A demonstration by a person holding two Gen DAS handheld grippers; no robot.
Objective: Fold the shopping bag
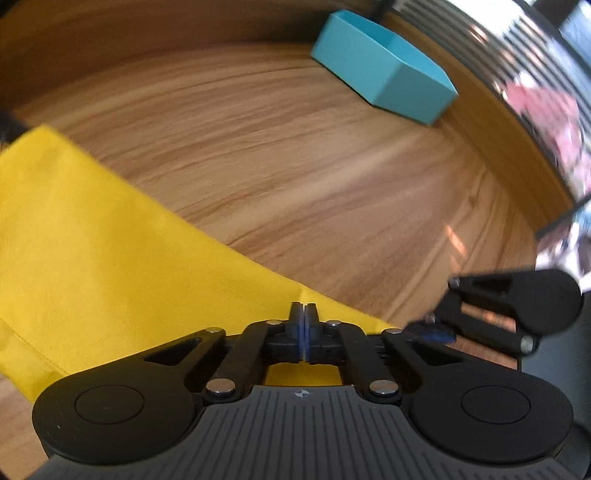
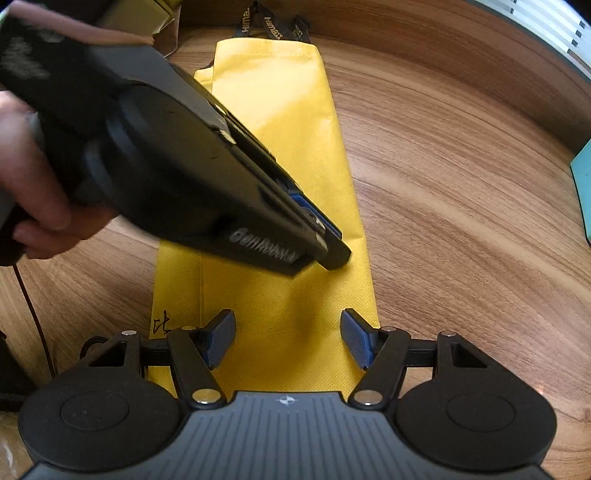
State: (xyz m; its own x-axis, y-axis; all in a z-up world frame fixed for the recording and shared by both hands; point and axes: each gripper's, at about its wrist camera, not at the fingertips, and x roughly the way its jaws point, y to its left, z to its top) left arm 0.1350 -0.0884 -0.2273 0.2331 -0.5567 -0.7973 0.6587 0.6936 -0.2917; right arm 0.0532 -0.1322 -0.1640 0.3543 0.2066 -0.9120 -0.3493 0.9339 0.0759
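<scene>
Yellow bag (image 2: 280, 177) lies flat in a long strip on the worktop (image 2: 461, 184), already narrowed.

Thin, light, limp fabric, likely to slide on wood; best taken at an edge or corner. Left hand-held gripper (image 2: 334, 254) is clenched, tips at the bag's 3 o'clock edge; whether fabric is pinched is unclear. Right hand-held gripper (image 2: 288, 338) stands released over the 6 o'clock end. Handles (image 2: 271, 26) at 12 o'clock are cut off.

1. The shopping bag (image 2: 284, 155) under the right claw (image 2: 288, 339) is matt yellow non-woven cloth with a fine dotted weave.
2. The surface (image 2: 461, 192) around it looks like smooth wood-grain laminate with a slight sheen.
3. Both claws are matt black plastic, with shiny metal pins and ribbed blue pads (image 2: 356, 341).
4. Ahead of the left claw (image 1: 303, 325), the teal box (image 1: 384, 70) looks like matt card.
</scene>
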